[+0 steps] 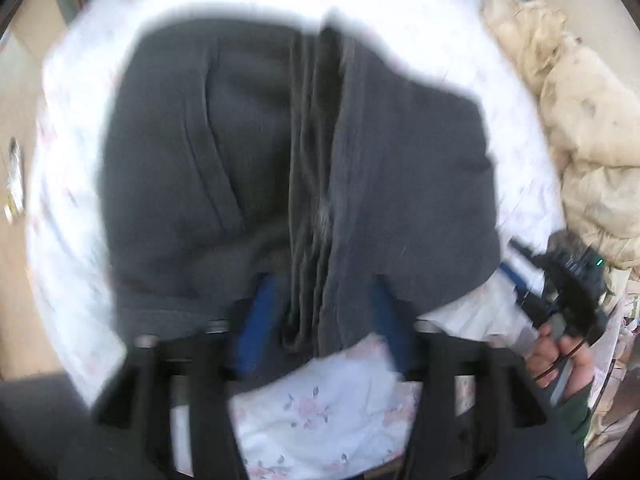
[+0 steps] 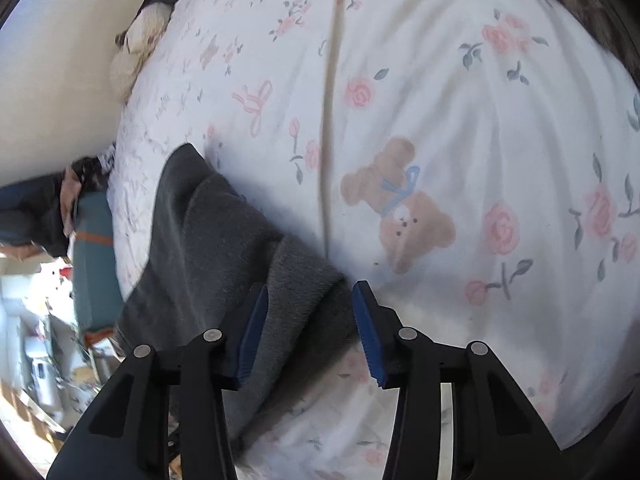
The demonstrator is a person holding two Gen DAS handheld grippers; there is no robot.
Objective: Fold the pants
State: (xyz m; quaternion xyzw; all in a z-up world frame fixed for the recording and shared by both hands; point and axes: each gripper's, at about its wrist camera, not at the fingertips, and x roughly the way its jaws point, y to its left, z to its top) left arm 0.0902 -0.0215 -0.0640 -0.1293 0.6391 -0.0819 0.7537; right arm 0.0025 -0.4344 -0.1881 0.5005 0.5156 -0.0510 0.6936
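Note:
Dark grey pants [image 1: 256, 152] lie folded on a white floral bed sheet [image 1: 320, 408], with stacked fold edges running down the middle. My left gripper [image 1: 320, 292] hovers over their near edge with its blue pads wide apart, and cloth lies between them, not pinched. In the right wrist view a corner of the same pants [image 2: 224, 232] lies at lower left. My right gripper [image 2: 310, 292] is open, its blue pads [image 2: 370, 332] either side of that corner. The right gripper and the hand holding it also show in the left wrist view [image 1: 568, 280].
A crumpled beige blanket [image 1: 580, 128] lies at the right of the bed. The floral sheet [image 2: 420, 100] with a teddy bear print spreads ahead of the right gripper. A wall [image 2: 60, 60] and plush items [image 2: 132, 52] line the bed's far side. Floor clutter [image 2: 44, 360] sits beyond the bed edge.

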